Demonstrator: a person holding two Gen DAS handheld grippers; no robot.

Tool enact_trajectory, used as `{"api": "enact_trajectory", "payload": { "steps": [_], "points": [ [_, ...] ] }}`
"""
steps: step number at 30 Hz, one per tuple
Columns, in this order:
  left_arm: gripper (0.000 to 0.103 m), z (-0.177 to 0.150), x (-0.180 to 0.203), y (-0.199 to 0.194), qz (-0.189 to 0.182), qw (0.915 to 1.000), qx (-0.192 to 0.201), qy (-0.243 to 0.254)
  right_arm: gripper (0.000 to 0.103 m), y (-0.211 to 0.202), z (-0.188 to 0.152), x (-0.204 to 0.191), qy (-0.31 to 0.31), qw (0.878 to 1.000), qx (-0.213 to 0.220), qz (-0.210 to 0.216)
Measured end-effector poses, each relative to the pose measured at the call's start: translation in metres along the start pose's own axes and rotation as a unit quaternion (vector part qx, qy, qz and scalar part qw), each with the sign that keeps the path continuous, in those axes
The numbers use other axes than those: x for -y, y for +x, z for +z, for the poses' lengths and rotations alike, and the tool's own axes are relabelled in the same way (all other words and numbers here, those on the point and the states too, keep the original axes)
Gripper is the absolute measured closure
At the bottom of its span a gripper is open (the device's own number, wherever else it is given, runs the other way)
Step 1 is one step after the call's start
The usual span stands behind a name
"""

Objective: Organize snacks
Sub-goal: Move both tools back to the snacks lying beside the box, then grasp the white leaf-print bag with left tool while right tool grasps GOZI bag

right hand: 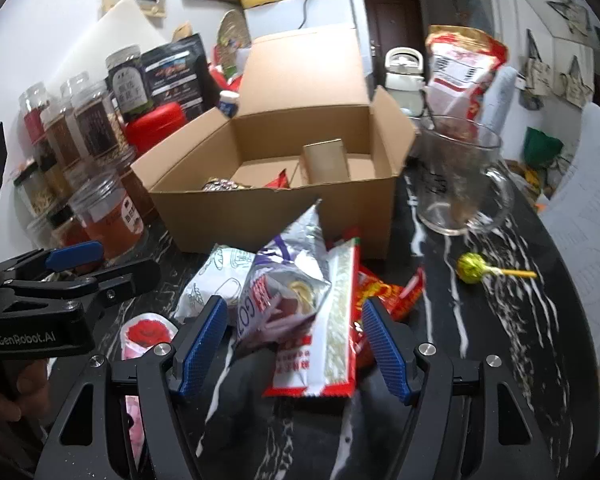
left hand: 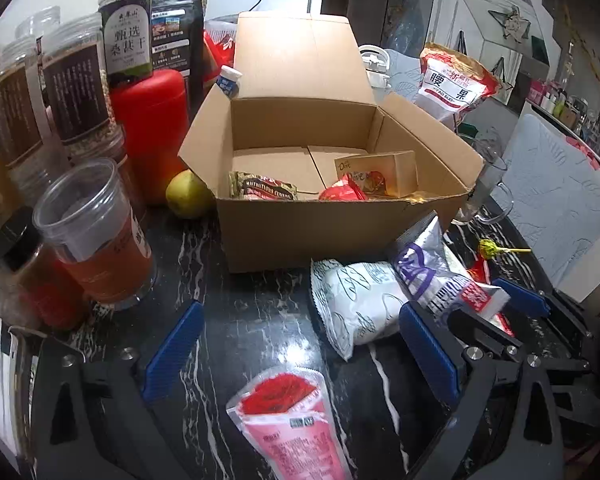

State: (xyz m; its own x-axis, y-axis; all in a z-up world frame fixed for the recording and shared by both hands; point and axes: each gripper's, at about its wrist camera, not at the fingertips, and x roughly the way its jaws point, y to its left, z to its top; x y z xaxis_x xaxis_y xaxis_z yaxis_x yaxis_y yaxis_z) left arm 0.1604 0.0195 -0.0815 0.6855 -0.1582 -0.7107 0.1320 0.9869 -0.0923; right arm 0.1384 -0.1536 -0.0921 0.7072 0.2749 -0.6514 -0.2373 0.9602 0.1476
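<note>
Box: open cardboard box [left hand: 300, 232] mid-table, lid flap up; a few snacks already lie in it, incl. a tan carton [left hand: 396, 172] and a cereal pack [left hand: 264, 191].
Table: dark marbled table [left hand: 236, 320], jars and a red canister [left hand: 152, 120] crowded left of the box, glass mug [right hand: 460, 184] to its right.
Loose snacks: a heap just in front of the box — white pack [right hand: 212, 280], silver pack [right hand: 288, 272], red-edged pack [right hand: 324, 352], red wrapper [right hand: 384, 292]; rose pack [left hand: 292, 420] nearer; lollipop [right hand: 473, 267] apart, to the right.
Right claw: right claw [right hand: 290, 344] with jaws apart, straddling the heap's near end; red-edged and silver packs lie between the pads, no pad seen pressing on them.
Left claw: left claw [left hand: 296, 344] wide apart over bare table, holding nothing; rose pack below it, white pack near its right pad.
Handling (judged): foil and film packs look light, puffy, slick; will crumple and may slide out. Contents may crush, so pinch lightly.
Grip point (judged): take one pack by its flat sealed edge, not the belly; stacked packs risk two coming up together.
Lollipop (judged): small, round head may roll; grip the head or stick.
Hidden: box floor near the front wall is cut off; packs under the heap overlap, count unclear. Most print too blurred to read. Jars at far left blur into each other.
</note>
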Motion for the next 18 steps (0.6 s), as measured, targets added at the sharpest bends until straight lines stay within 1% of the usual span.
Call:
{"api": "enact_trajectory", "payload": {
  "steps": [2,7,9,13,16,18],
  "points": [
    [0.003,0.000,0.000,0.003,0.008,0.9999,0.004,0.007,0.036,0.007,0.002,-0.003,-0.013,1.000,0.000,0.004],
    [0.003,0.003,-0.005,0.013,-0.002,1.0000,-0.005,0.008,0.036,0.030,0.006,-0.010,-0.027,0.999,-0.019,0.019],
    [0.003,0.004,-0.007,0.016,-0.006,0.9999,-0.008,0.007,0.036,0.036,0.009,-0.010,-0.032,0.999,-0.020,0.002],
    [0.003,0.003,-0.011,0.021,-0.016,0.9997,-0.015,-0.002,0.036,0.042,0.012,-0.007,-0.026,0.999,-0.028,-0.011],
    [0.003,0.002,-0.008,0.024,-0.009,0.9999,-0.012,0.002,0.036,0.044,0.012,-0.008,-0.031,0.999,-0.026,-0.025],
    [0.003,0.002,-0.007,0.026,-0.012,0.9998,-0.015,0.004,0.036,0.047,0.013,-0.008,-0.038,0.998,-0.027,-0.031]
  ]
}}
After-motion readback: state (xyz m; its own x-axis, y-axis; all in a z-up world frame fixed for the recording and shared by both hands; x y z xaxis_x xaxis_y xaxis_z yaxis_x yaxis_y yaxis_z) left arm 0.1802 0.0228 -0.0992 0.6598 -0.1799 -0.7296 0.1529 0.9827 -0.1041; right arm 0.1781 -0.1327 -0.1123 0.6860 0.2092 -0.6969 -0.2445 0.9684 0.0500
